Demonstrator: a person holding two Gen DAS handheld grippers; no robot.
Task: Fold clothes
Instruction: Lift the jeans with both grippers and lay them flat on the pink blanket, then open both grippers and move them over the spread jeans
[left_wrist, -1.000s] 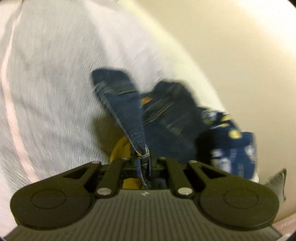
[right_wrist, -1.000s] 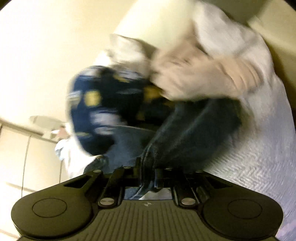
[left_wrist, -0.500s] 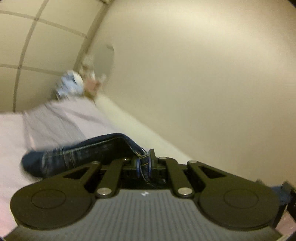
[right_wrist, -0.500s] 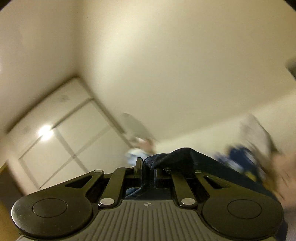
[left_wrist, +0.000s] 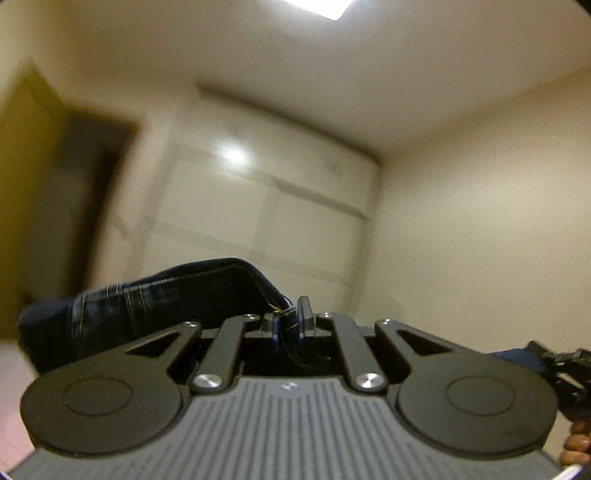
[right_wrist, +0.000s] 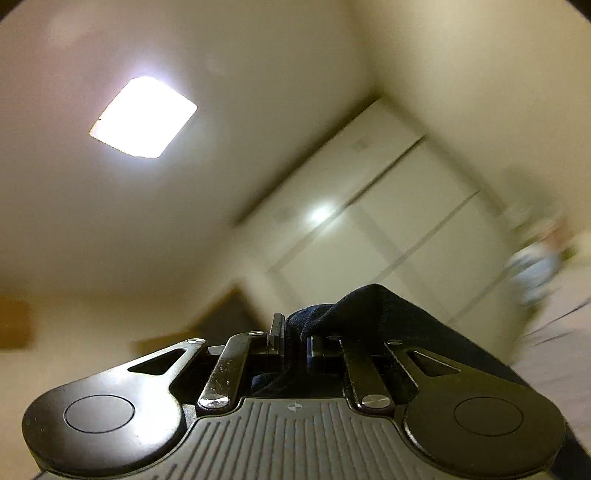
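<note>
The left gripper (left_wrist: 287, 320) pinches the stitched edge of dark blue denim jeans (left_wrist: 155, 295) trailing lower left; only this view shows a hand (left_wrist: 576, 448) lower right. The right gripper (right_wrist: 294, 338) clamps a dark fold, beneath a square ceiling light (right_wrist: 144, 117) upper left

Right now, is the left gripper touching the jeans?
Touching. The left wrist view shows the left gripper clamped on the jeans, denim pinched between its fingers.

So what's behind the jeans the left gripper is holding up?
Behind the jeans, clamped in the left gripper, are pale cupboard doors and a dark doorway. The denim hides whatever is lower down.
</note>
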